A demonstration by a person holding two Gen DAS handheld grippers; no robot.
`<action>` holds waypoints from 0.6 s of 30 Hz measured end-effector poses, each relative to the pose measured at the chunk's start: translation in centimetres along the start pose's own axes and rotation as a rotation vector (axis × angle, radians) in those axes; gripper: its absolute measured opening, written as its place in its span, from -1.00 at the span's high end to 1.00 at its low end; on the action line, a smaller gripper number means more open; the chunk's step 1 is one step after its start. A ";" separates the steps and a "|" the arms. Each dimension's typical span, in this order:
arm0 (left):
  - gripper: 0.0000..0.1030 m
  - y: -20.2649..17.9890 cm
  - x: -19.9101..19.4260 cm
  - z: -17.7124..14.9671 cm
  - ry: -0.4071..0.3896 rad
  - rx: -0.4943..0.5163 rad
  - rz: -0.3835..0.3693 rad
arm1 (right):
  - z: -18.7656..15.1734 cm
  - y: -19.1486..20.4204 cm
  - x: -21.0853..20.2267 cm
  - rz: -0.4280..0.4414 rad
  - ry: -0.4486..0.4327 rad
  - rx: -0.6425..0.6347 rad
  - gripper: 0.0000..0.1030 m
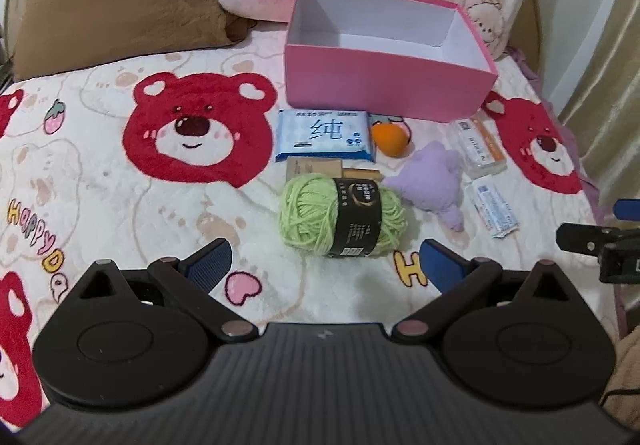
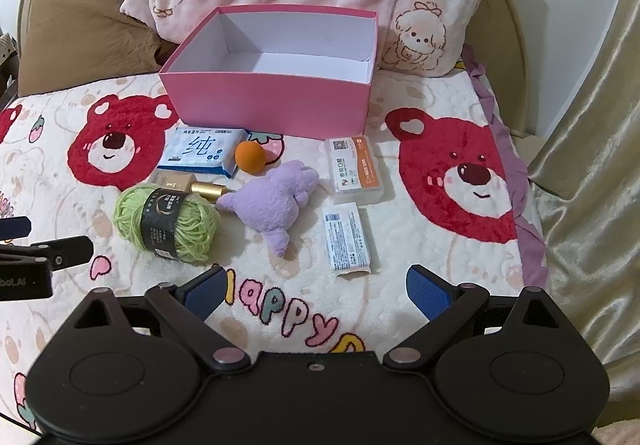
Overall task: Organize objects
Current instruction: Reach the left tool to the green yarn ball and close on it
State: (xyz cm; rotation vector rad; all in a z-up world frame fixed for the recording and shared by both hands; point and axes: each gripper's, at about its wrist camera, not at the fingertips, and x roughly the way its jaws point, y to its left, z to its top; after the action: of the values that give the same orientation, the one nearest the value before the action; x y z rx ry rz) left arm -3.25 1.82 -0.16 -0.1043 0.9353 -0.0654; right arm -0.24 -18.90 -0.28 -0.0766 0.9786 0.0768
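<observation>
Green yarn [image 1: 343,216] lies just beyond the (open-jawed) left hand-held gripper [image 1: 326,265].

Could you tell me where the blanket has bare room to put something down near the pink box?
Left of the wet wipes pack and green yarn, the blanket lies bare. The pink box is empty. Right of the clear case and white packet is free too. It is crowded around the orange ball and purple plush.

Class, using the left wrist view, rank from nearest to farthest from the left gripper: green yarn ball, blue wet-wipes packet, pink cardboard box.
1. Green yarn ball, just ahead of the left gripper.
2. Blue wet-wipes packet, behind the yarn.
3. Pink cardboard box, farthest back, open.
</observation>
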 end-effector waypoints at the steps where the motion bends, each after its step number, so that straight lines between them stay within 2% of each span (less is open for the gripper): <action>1: -0.96 0.1 -0.1 0.3 0.004 0.012 -0.010 | 0.1 0.0 -0.1 -0.002 -0.001 -0.004 -0.90; 3: -0.96 0.1 -0.3 1.1 0.008 0.038 -0.014 | 0.4 0.1 -0.3 0.000 -0.005 -0.003 -0.90; 6: -0.96 0.0 -0.6 2.9 0.008 0.100 0.038 | 1.0 0.3 -1.2 0.041 -0.046 -0.024 -0.90; 8: -0.97 0.0 -0.6 4.2 0.019 0.138 0.068 | 1.2 1.0 -2.4 0.093 -0.129 -0.087 -0.90; 12: -0.97 -0.4 -0.6 5.1 0.042 0.218 0.060 | 0.6 3.6 -3.9 0.146 -0.241 -0.292 -0.90; 15: -0.97 -0.5 -0.2 5.1 0.015 0.247 0.052 | 0.1 5.4 -3.0 0.197 -0.242 -0.383 -0.90; 18: -0.98 -0.7 1.1 5.0 0.000 0.292 0.081 | 0.0 6.3 -0.6 0.287 -0.211 -0.403 -0.90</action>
State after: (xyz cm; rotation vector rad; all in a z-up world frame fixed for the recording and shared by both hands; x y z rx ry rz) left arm 1.39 1.30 2.00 0.2041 0.9198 -0.1261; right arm -1.15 -12.65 0.02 -0.2920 0.7460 0.5361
